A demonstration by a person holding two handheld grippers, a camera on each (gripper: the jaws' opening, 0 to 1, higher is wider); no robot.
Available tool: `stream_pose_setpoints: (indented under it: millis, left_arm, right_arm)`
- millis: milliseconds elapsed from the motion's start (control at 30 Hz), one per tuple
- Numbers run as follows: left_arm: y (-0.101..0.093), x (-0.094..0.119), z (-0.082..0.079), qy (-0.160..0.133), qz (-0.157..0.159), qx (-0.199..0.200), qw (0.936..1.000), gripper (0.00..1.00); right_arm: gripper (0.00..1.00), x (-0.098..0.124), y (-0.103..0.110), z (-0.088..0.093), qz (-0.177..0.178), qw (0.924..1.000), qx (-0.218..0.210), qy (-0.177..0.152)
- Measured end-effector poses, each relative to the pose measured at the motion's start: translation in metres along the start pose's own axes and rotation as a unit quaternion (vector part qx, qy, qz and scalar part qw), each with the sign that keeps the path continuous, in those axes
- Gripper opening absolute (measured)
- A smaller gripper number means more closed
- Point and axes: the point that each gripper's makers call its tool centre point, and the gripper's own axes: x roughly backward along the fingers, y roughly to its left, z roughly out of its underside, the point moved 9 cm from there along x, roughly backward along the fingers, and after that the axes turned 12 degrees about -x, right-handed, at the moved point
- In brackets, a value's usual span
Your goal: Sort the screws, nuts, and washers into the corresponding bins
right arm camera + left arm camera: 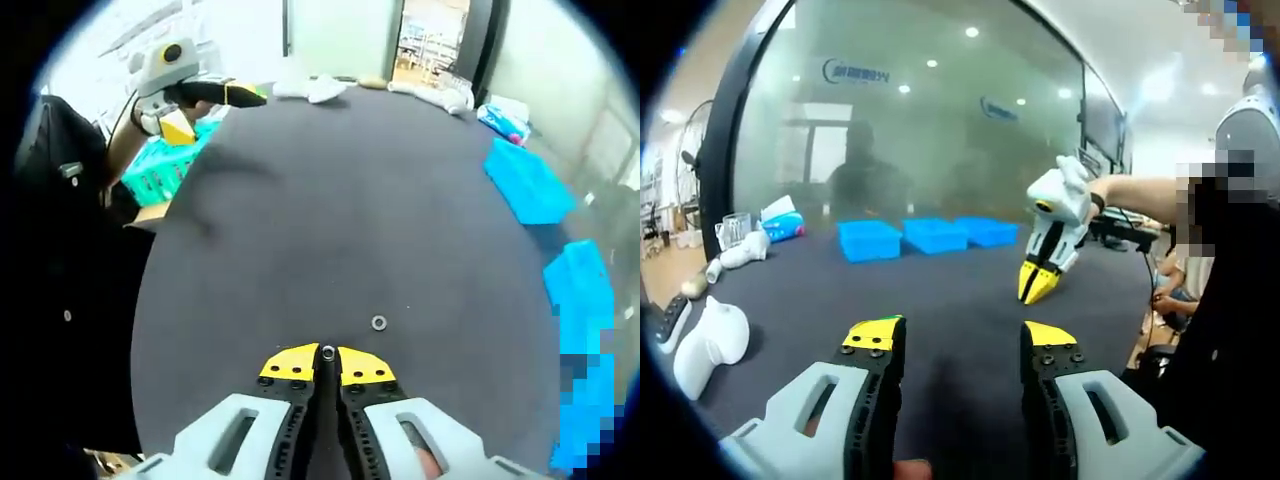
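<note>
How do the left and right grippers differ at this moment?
The left gripper has its jaws apart with nothing between them; the right gripper has its jaws together on a small ring-shaped part. The left hovers above the dark table, while the right is low near a washer. Both have yellow tips.

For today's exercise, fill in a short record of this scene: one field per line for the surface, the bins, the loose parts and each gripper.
surface: dark table
bins: three blue bins in a row at the table's far side
loose parts: a small ring-shaped washer on the table; a small piece between the right gripper's tips
left gripper: open, holding nothing
right gripper: shut on the small piece, tips pointing down at the table
</note>
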Motion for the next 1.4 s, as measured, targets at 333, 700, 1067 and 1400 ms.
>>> stream_pose_setpoints:
  millis: [333, 700, 1067, 1400]
  left_arm:
    - [0.0, 0.0, -0.002, -0.001, -0.003, -0.002, 1.0, 0.45]
    - [-0.002, -0.002, -0.01, -0.007, -0.004, -0.007, 0.9999, 0.45]
    - [-0.002, -0.002, -0.016, -0.014, -0.01, -0.009, 0.9998, 0.45]
    - [-0.001, -0.004, -0.02, -0.018, -0.013, -0.01, 0.9997, 0.45]
  right_arm:
    - [0.03, 0.013, 0.001, 0.01, 0.007, 0.9959, -0.041, -0.08]
    - [0.03, 0.053, 0.01, 0.03, 0.045, 0.9679, -0.104, -0.224]
    - [0.03, 0.081, 0.031, 0.064, 0.125, 0.9058, -0.168, -0.368]
    - [0.03, 0.106, 0.051, 0.099, 0.232, 0.8206, -0.224, -0.472]
